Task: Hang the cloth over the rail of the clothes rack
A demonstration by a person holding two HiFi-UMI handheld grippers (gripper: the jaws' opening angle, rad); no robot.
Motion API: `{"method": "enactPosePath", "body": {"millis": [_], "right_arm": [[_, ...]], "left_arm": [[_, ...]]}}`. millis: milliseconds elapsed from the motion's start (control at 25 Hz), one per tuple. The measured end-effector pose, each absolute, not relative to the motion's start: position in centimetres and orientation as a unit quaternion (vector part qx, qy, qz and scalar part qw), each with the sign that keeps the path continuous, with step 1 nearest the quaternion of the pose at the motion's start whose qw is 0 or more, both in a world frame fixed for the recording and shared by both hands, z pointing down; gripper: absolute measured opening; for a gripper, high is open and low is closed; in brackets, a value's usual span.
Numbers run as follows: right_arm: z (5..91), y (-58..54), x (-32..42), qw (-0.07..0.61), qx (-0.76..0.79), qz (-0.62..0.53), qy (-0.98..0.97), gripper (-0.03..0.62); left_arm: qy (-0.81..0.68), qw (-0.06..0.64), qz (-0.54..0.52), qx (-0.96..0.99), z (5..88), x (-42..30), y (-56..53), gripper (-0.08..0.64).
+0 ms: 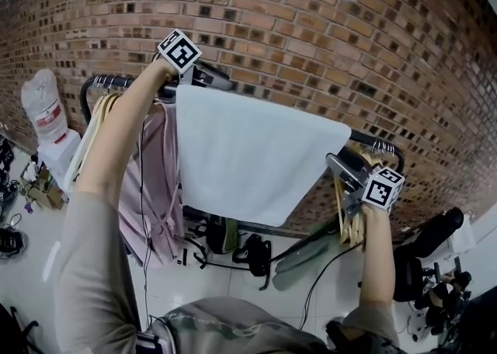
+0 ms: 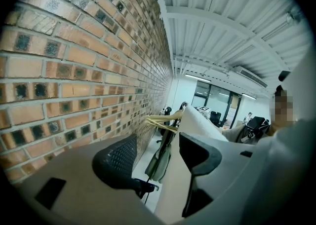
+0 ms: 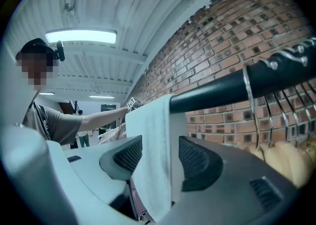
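inside the right claw point(image 3: 159, 159) hangs the cloth point(image 3: 148, 130), draped over the rail point(image 3: 217, 93)

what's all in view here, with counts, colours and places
wall: 1, red brick, at back
rail: 1, black, along wall
cloth: 1, white, draped over rail
garment: 1, pink, hanging left of cloth
hangers: several, wood, on rail at both ends
jug: 1, clear, far left by wall
bags: some, dark, on floor under rail
left gripper: 1, grey, at cloth's top left corner, jaws apart
right gripper: 1, grey, at cloth's right edge, jaws apart, cloth between
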State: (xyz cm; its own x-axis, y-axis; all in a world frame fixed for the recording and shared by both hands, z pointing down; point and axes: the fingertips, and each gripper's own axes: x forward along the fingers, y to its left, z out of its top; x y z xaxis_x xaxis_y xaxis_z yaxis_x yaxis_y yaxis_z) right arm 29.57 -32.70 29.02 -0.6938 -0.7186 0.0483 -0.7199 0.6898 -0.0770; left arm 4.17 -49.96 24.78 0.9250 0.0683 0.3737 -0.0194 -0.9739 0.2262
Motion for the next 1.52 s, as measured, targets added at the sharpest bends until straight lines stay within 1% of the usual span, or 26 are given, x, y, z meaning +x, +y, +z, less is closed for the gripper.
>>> {"method": "enactPosePath", "body": {"millis": [80,160,200,240,280,320,400,480,520,600,720,800,840,880,960,1000,1080,1240,1440,1520], "right_arm": [[28.9,-32.6,29.0,0.002,0.379,0.039,-0.925,0.212],[28.9,-32.7,28.4,0.002,0.37,0.037,-0.928,0.212],[28.9,-32.9,28.2,0.004,0.367,0.036,-0.929,0.185],[28.9,-33.1,28.2,0.006,0.366,0.035,-0.93,0.116],[29.0,-33.2,28.1,0.007,0.366,0.036,-0.93,0.061],[29.0,-33.3,28.1,0.007,0.366,0.038,-0.93,0.035],[29.0,-33.3,28.1,0.006,0.364,0.04,-0.931,0.029],[29.2,-33.2,28.1,0.005,0.363,0.04,-0.931,0.029],[29.3,-33.2,28.2,0.004,0.363,0.041,-0.931,0.025],[29.4,-33.2,28.3,0.002,0.365,0.043,-0.93,0.025],[29.5,-33.3,28.3,0.004,0.368,0.047,-0.929,0.025],[29.5,-33.3,28.2,0.009,0.367,0.048,-0.929,0.025],[29.5,-33.2,28.1,0.012,0.365,0.048,-0.93,0.025],[29.4,-33.1,27.9,0.015,0.361,0.048,-0.931,0.025],[29.2,-32.8,27.7,0.019,0.355,0.048,-0.934,0.025],[29.1,-32.7,27.7,0.021,0.353,0.048,-0.934,0.025],[29.0,-32.7,27.8,0.025,0.352,0.049,-0.934,0.025],[29.4,-32.9,28.3,0.024,0.353,0.052,-0.934,0.025],[29.7,-33.0,28.1,0.021,0.342,0.057,-0.938,0.025],[29.4,-33.0,28.0,0.019,0.34,0.059,-0.939,0.025]], "left_arm": [[0.008,0.105,0.196,0.975,24.7,4.1,-50.2,0.28],[0.01,0.111,0.194,0.975,24.7,4.0,-50.3,0.279],[0.011,0.116,0.189,0.975,24.6,4.0,-50.2,0.279],[0.016,0.128,0.181,0.975,24.4,3.9,-50.0,0.279],[0.023,0.143,0.172,0.974,24.3,4.0,-49.7,0.28],[0.024,0.149,0.166,0.975,24.2,3.9,-49.7,0.279],[0.011,0.141,0.166,0.976,24.1,3.7,-50.0,0.279],[-0.02,0.099,0.174,0.98,23.8,3.4,-51.3,0.281],[-0.026,0.09,0.168,0.981,23.5,3.3,-51.7,0.279],[-0.027,0.099,0.13,0.986,22.2,3.3,-51.9,0.279],[0.002,0.153,0.049,0.987,20.1,3.1,-51.1,0.279],[0.005,0.144,0.026,0.989,19.3,2.7,-51.2,0.279],[0.002,0.121,0.025,0.992,18.9,2.5,-51.3,0.279],[0.001,0.081,0.029,0.996,18.3,2.4,-51.1,0.279],[0.0,-0.023,0.05,0.998,16.8,2.3,-50.2,0.279],[-0.002,-0.063,0.057,0.996,16.0,2.2,-49.8,0.279],[-0.008,-0.099,0.035,0.994,13.8,1.6,-49.2,0.279],[-0.02,-0.102,-0.044,0.994,9.2,-0.6,-47.3,0.279],[-0.022,-0.09,-0.036,0.995,9.9,-3.4,-42.3,0.278],[-0.009,-0.079,-0.052,0.995,10.8,-4.8,-39.8,0.278]]}}
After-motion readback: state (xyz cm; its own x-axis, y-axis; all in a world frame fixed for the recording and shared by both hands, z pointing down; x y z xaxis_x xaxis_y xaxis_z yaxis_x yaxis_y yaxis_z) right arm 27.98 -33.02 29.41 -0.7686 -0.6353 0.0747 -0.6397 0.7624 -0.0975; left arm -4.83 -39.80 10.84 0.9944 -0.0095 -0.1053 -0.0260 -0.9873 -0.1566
